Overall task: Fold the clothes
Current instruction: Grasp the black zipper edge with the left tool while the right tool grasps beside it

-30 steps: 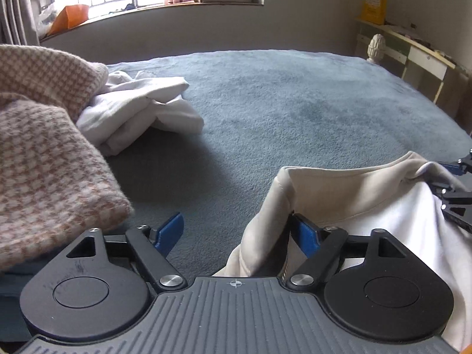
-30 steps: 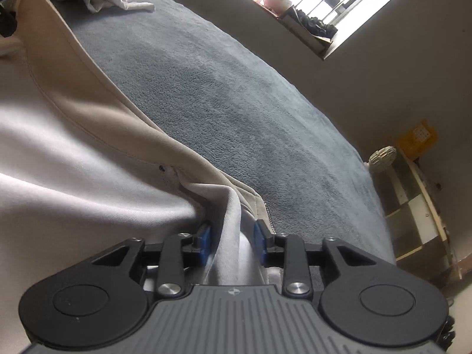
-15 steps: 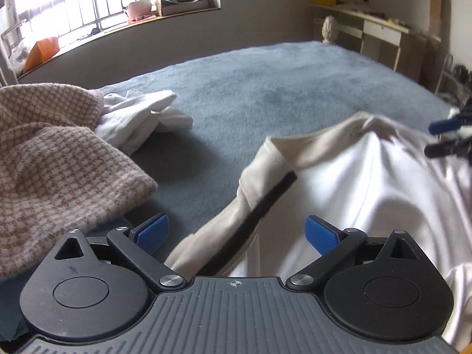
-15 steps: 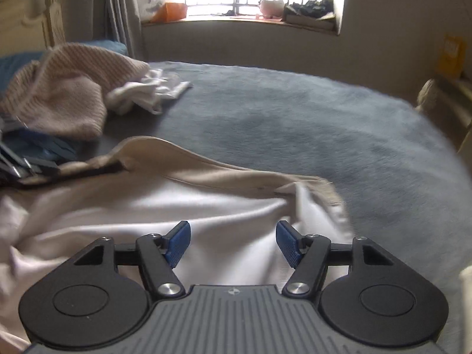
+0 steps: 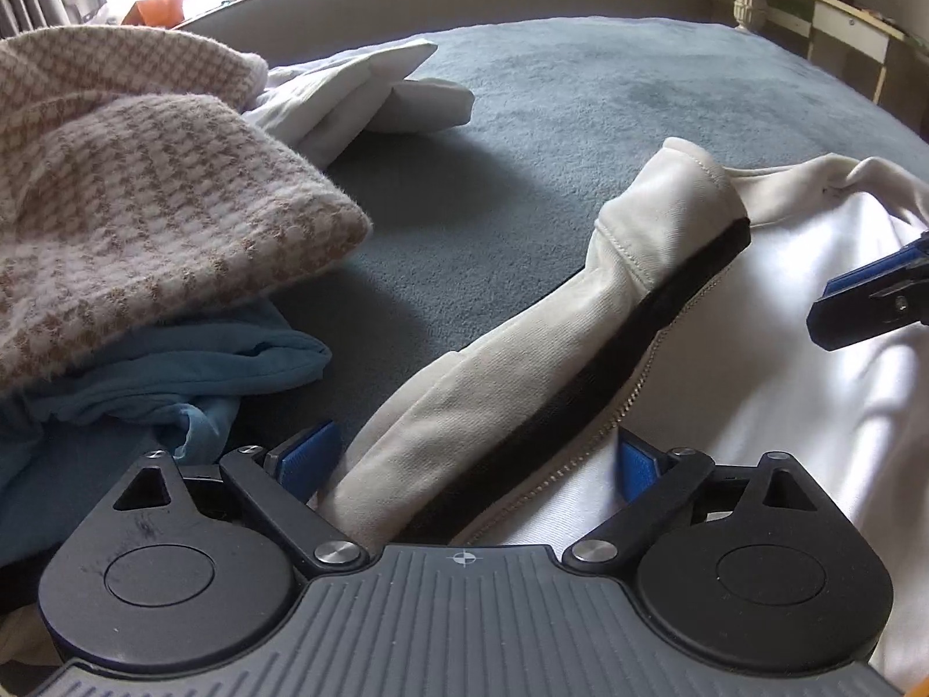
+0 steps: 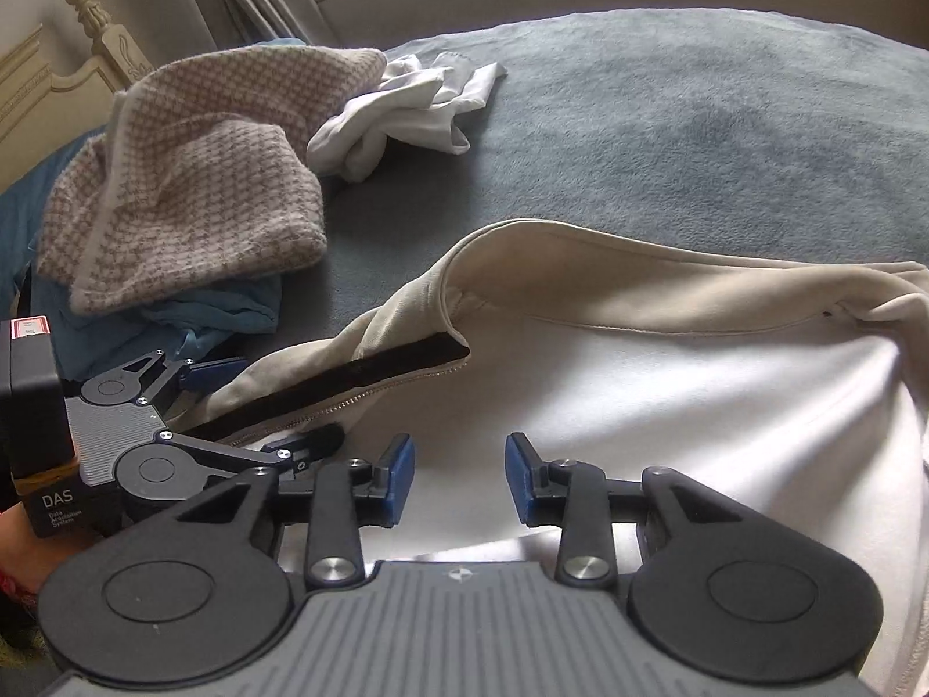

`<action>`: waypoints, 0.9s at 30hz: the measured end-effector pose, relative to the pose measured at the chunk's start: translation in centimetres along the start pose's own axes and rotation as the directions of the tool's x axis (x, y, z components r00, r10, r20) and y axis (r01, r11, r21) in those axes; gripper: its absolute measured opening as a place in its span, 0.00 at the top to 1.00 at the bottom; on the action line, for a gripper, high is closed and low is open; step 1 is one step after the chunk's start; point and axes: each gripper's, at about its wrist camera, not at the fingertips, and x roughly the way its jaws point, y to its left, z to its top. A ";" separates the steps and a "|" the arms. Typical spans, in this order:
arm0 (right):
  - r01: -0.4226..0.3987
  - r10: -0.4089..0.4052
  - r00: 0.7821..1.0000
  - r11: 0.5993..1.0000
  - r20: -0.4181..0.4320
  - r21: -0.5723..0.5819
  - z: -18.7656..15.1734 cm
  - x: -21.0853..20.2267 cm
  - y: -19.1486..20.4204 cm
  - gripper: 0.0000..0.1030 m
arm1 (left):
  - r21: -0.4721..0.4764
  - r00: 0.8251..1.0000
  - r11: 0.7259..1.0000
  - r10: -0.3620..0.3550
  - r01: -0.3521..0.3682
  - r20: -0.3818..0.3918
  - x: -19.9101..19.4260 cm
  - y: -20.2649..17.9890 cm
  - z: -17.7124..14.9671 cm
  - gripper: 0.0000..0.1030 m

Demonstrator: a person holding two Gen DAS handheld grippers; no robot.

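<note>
Left gripper [image 5: 473, 456] is sitting with jaws apart, straddling the cream jacket [image 5: 650, 267] zipper edge; right gripper [image 6: 458, 479] is hovering spread over its white lining [image 6: 668, 395].

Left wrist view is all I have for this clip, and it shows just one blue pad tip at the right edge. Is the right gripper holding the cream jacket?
Observer: No. The right wrist view shows the right gripper open, its pads apart over the white lining of the cream zip-up jacket, with no fabric between them.
Reviewer: What stands behind the clothes pile on the left?
Observer: A cream carved wooden headboard with a finial post.
Reviewer: Anything mounted on my own gripper that I can't see?
Observer: A black box labelled DAS sits behind the left gripper.
</note>
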 end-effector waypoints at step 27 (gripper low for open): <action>0.067 -0.049 0.992 0.985 0.116 -0.160 4.2 10.7 3.8 0.89 | 0.039 0.992 0.999 0.030 -0.035 0.121 -1.9 2.2 -0.1 0.82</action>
